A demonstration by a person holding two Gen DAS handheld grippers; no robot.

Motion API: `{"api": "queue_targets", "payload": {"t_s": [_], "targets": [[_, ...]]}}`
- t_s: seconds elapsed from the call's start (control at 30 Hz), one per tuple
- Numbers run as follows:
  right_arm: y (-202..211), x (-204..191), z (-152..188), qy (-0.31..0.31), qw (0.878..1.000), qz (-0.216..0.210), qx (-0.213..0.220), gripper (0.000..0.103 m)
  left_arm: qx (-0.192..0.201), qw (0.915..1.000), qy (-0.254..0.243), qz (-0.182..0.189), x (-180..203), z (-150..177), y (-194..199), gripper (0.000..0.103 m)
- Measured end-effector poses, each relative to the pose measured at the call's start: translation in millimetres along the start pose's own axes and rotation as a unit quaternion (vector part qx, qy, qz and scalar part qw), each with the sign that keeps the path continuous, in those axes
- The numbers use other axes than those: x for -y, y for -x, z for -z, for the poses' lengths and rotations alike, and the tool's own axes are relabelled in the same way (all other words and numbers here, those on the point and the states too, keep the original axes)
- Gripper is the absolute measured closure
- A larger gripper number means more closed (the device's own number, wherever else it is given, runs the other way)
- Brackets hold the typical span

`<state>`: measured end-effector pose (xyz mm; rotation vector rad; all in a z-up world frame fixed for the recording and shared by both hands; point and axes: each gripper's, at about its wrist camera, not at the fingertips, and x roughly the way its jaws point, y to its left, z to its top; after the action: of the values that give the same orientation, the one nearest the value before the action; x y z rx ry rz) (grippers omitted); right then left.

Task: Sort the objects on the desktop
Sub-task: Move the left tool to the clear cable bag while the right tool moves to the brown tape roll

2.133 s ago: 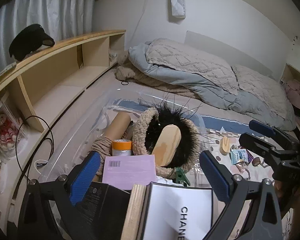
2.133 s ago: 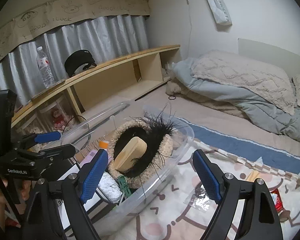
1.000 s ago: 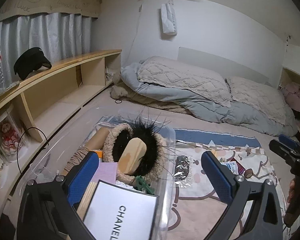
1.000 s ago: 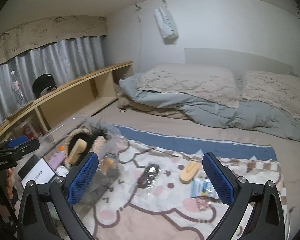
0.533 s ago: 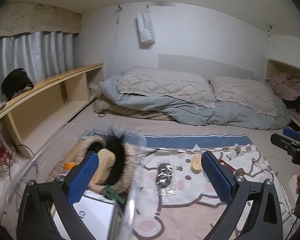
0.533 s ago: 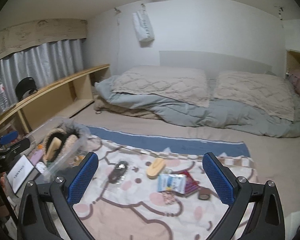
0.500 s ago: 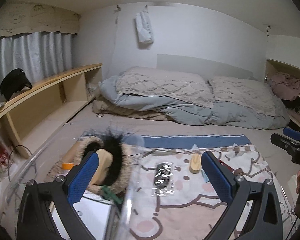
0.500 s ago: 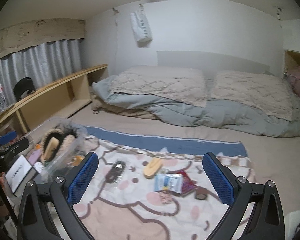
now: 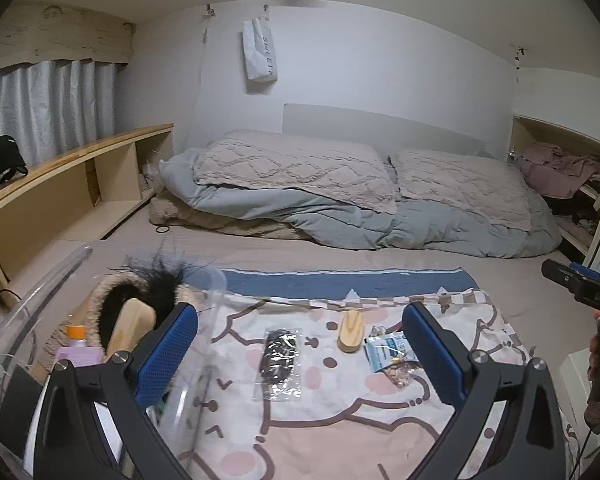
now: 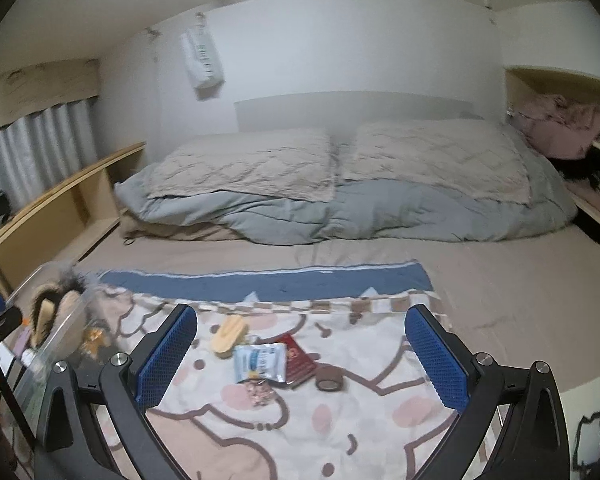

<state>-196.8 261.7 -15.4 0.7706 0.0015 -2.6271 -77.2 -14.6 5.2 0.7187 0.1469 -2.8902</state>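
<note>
Progress looks partial. Clear bin (image 9: 216,320) at the left edge of the bed already holds a fuzzy hat (image 9: 140,296), a wooden brush (image 9: 130,328), an orange-capped item (image 9: 76,331) and a pink card (image 9: 80,357).

Left to sort, judging by what lies loose on the cartoon-print blanket (image 9: 340,420): a dark item in a clear sleeve (image 9: 279,360), a wooden block (image 9: 350,330), a blue-white packet (image 10: 260,361), a dark red booklet (image 10: 298,364), a small bag of pinkish bits (image 10: 260,393) and a brown tape roll (image 10: 331,381). The packet, booklet and bag touch or overlap; the tape roll sits just beside the booklet.

Left gripper (image 9: 300,354): jaws spread wide, nothing between them, raised over the blanket beside the bin, roughly above the sleeved item.

Right gripper (image 10: 302,360): also released and empty, aimed at the packet cluster.

No grasp in hand on either side. Six loose items remain, so the job is judged somewhere past the start and well short of done.
</note>
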Motion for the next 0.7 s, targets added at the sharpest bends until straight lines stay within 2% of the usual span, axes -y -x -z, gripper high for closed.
{"api": "queue_targets", "payload": {"t_s": [0.13, 0.3, 0.47, 0.7], "targets": [[-18, 16, 4, -0.015, 1.000, 0.018, -0.005, 0.000, -0.005, 0.9996, -0.028, -0.001, 19, 3, -17, 0.000], [-46, 28, 11, -0.019, 0.999, 0.027, -0.031, 0.000, -0.009, 0.9969, -0.074, -0.022, 43, 7, -49, 0.000], [-74, 37, 18, -0.021, 0.997, 0.035, -0.058, 0.000, -0.046, 0.9950, -0.086, -0.023, 58, 16, -95, 0.000], [-115, 45, 34, -0.015, 0.993, 0.047, -0.103, 0.000, -0.090, 0.9857, -0.137, -0.040, 72, 38, -155, 0.000]]}}
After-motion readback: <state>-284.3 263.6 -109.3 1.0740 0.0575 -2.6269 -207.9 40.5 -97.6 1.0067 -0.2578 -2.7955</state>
